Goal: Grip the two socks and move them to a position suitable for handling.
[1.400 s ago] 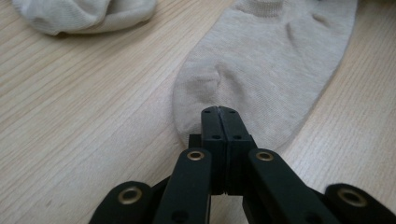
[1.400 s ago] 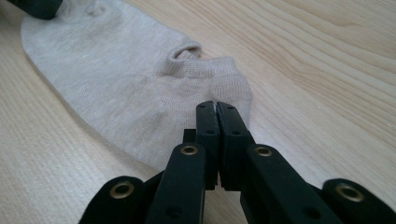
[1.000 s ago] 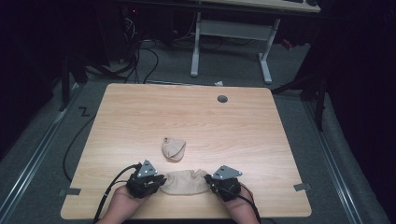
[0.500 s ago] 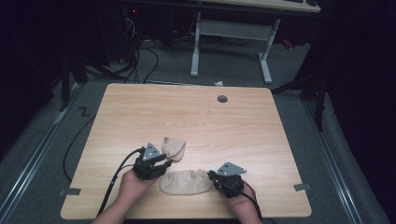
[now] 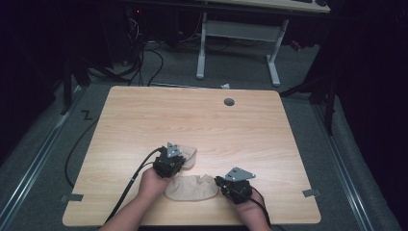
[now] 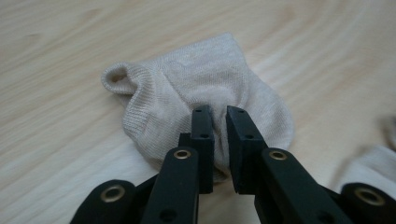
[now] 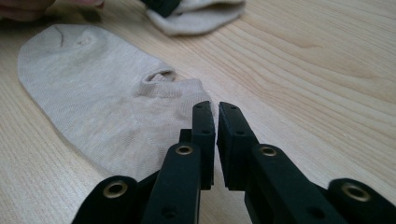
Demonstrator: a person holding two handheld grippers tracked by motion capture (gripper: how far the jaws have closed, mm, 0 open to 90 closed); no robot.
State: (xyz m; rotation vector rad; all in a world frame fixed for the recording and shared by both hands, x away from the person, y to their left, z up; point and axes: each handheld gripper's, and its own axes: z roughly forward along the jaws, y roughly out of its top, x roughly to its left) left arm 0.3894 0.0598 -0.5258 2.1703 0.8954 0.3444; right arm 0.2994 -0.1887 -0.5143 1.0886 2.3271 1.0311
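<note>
— Pinching the bunched sock [image 6: 205,88], is the left gripper [image 6: 219,114]?
— Yes, its jaws are clamping a fold, mid-table. The right gripper [image 7: 215,109] is sitting nearly shut, holding nothing, beside the flat sock [image 7: 98,102] (near the front edge). Pairing is looking barely begun.

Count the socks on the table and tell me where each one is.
2. One crumpled sock lies at the left gripper, its fabric bunched between the jaws. The other, flat sock lies nearer the table's front edge, reaching to the right gripper. None seems hidden.
</note>
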